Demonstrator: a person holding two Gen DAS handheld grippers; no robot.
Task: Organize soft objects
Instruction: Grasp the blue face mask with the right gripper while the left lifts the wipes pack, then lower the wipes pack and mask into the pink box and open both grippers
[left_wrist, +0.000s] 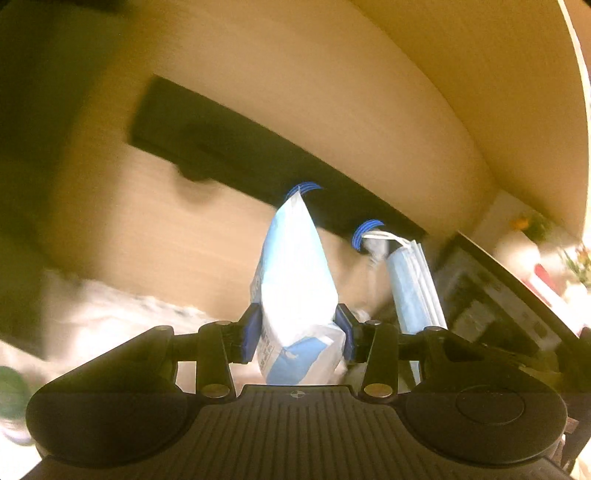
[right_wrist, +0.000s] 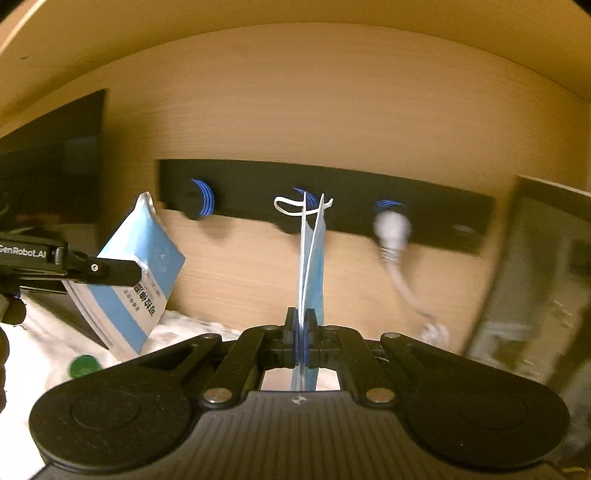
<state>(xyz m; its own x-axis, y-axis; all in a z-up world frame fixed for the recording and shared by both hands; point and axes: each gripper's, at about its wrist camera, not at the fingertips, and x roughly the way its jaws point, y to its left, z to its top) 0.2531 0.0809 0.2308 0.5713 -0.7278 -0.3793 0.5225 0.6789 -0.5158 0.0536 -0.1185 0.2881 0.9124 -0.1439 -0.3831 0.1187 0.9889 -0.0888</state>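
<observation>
In the left wrist view, the left tongs (left_wrist: 298, 334) are clenched on a soft blue-and-white packet (left_wrist: 295, 273), which stands upright between the jaws and reaches forward toward the black strip (left_wrist: 221, 147) mounted on the wooden panel (left_wrist: 332, 92) ahead. Just right of these tongs hangs a blue face mask (left_wrist: 415, 280), its white ear loop (left_wrist: 388, 236) near a blue-ringed socket of the strip; whether the loop touches anything there cannot be told. A pale cloth (left_wrist: 122, 314) lies below and to the left, blurred. In the right wrist view, the right tongs (right_wrist: 301, 332) are closed tight on the lower part of the face mask (right_wrist: 312, 266), which rises straight ahead of the jaws with its ear loop (right_wrist: 291, 206) at the top, in front of the black strip (right_wrist: 332, 192). A white plug (right_wrist: 393, 227) with its cable sits in the strip to the right of the tongs. To the left, the left tongs (right_wrist: 138, 271) carry the packet (right_wrist: 144, 273), tilted. Judged status: both soft items are grasped and off the surface; neither is placed yet. Remaining: deliver each to its storage spot, which is not identifiable here, and release.
</observation>
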